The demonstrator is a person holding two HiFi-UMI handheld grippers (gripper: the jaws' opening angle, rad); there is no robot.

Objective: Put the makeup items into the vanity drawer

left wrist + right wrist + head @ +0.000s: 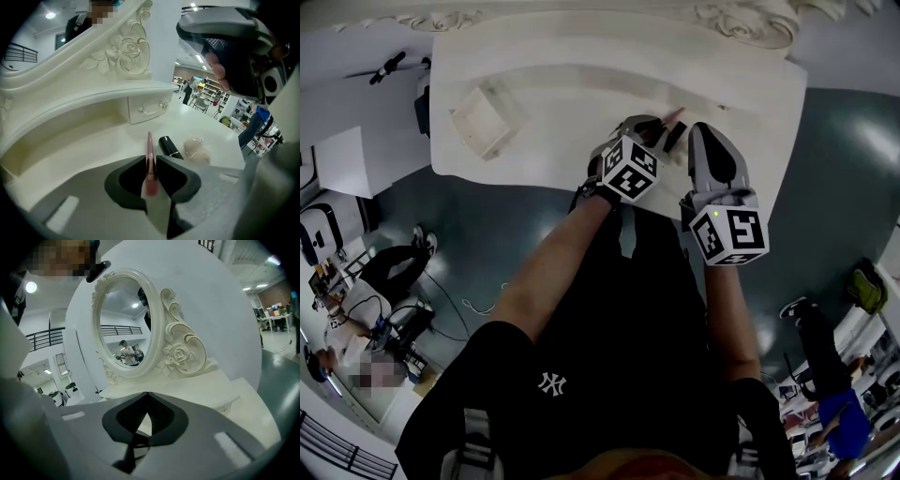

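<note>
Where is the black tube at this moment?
In the left gripper view, the black tube lies on the vanity top, just right of the pink stick clamped in the left gripper, with the beige puff on its right.

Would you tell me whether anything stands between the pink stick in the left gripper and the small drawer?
Nothing visible does: bare tabletop lies between the pink stick and the drawer. The black tube lies off to the right. The drawer looks shut.
</note>
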